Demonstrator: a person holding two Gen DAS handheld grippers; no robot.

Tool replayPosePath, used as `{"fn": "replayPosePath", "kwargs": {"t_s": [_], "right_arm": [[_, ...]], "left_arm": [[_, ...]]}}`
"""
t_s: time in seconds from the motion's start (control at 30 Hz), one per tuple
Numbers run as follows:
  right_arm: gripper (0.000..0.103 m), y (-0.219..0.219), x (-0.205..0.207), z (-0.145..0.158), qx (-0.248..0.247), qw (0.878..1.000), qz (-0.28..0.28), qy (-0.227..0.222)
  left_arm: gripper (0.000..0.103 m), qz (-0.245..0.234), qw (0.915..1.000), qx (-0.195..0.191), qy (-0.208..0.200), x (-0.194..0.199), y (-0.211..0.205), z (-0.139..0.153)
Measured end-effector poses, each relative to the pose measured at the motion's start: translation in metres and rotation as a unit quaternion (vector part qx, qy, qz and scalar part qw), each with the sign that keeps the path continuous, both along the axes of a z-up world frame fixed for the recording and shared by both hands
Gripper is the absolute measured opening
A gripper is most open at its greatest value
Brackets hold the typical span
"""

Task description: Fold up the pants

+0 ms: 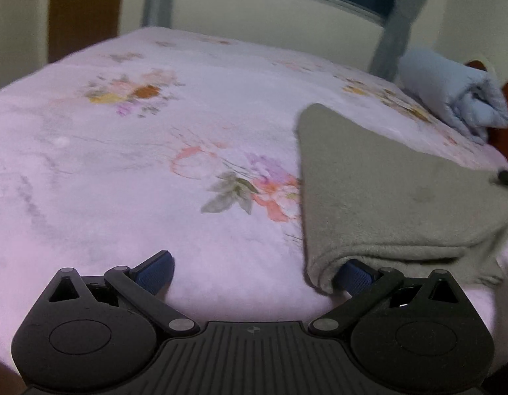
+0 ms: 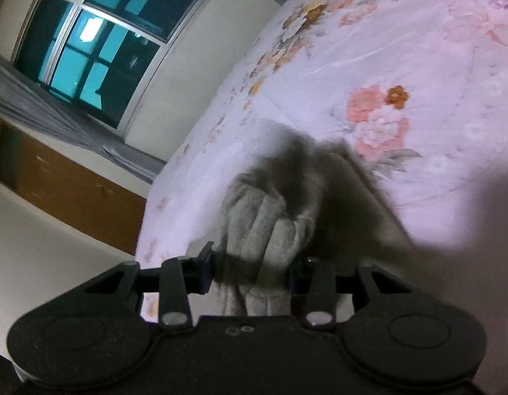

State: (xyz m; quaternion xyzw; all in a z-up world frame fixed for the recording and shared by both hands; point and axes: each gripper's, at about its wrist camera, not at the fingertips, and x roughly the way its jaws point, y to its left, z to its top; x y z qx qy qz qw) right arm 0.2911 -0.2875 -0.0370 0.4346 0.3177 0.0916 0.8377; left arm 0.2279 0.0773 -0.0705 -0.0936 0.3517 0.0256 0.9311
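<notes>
The left gripper (image 1: 254, 271) stands wide open, holding nothing. Its left finger rests bare over the bedspread (image 1: 122, 171), while the folded edge of the grey pants (image 1: 385, 197) drapes over its right finger. The pants spread ahead and to the right of this gripper, flat on the bed, and a rolled blue blanket (image 1: 451, 95) lies well beyond them at the far right.

The right gripper (image 2: 250, 273) is narrowed onto a bunched wad of the pants (image 2: 267, 230), the fabric squeezed between its two fingers and rising in folds just ahead of them. The flowered bedspread (image 2: 418, 65) fills the space beyond and to the right.

The main risk, as I judge it, is on the left: with the jaws open and only one finger under the cloth, a lift or sideways pull would let the edge slide off and the fold collapse. On the right, the thick wad may hold several layers, so pulling could drag the whole garment crooked instead of one layer.

The left hand tilts clearly down toward the bed; the right hand points down more shallowly and is rolled to one side, so the room looks slanted in its view.
</notes>
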Motion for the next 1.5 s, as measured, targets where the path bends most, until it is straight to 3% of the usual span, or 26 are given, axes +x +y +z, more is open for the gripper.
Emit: {"fn": "replayPosePath", "kwargs": {"t_s": [0.2,0.3,0.5,0.7,0.73,0.8,0.87,0.9,0.93,0.97,1.07,1.33,1.5], "right_arm": [[0.032,-0.004,-0.006,-0.004,0.025,1.000,0.000,-0.008],[0.032,-0.009,-0.004,-0.013,0.018,1.000,-0.005,0.009],[0.031,-0.013,-0.010,-0.019,0.010,1.000,-0.004,0.025],[0.032,0.004,-0.008,0.025,0.006,0.998,0.027,-0.050],[0.032,0.006,-0.010,0.031,0.015,0.997,0.032,-0.064],[0.032,0.005,-0.014,0.030,0.033,0.996,0.035,-0.076],[0.032,0.000,-0.011,-0.001,0.002,0.999,0.034,-0.033],[0.032,-0.008,-0.006,-0.030,0.008,0.999,0.020,0.029],[0.030,-0.018,-0.005,-0.056,0.045,0.996,0.003,0.076],[0.030,-0.027,-0.012,-0.071,0.082,0.994,-0.011,0.068],[0.031,-0.018,-0.016,-0.060,0.046,0.998,0.006,0.044],[0.031,-0.019,-0.010,-0.056,0.055,0.997,0.004,0.051],[0.031,-0.016,-0.021,-0.016,0.071,0.997,0.022,-0.024]], "left_arm": [[0.103,-0.002,0.9998,0.020,0.003,0.006,-0.014,-0.005],[0.103,0.025,0.9997,-0.003,-0.002,0.006,-0.001,-0.008],[0.103,0.029,0.9996,-0.001,-0.007,0.002,-0.002,-0.006],[0.103,0.025,0.9983,0.022,-0.047,-0.006,-0.006,0.006],[0.103,0.029,0.9985,0.017,-0.044,-0.005,-0.002,0.004],[0.103,0.050,0.9974,-0.052,-0.005,0.002,0.018,-0.008],[0.103,0.051,0.9977,-0.045,-0.001,0.005,0.018,-0.010],[0.103,0.045,0.9984,-0.035,0.000,0.006,0.014,-0.010],[0.103,0.039,0.9988,-0.030,0.001,0.006,0.011,-0.010],[0.103,0.039,0.9989,-0.027,0.000,0.006,0.010,-0.009],[0.103,0.047,0.9984,-0.033,0.002,0.006,0.012,-0.012],[0.103,0.045,0.9983,-0.036,-0.001,0.006,0.013,-0.012],[0.103,0.045,0.9979,-0.046,-0.009,0.004,0.015,-0.012]]}}
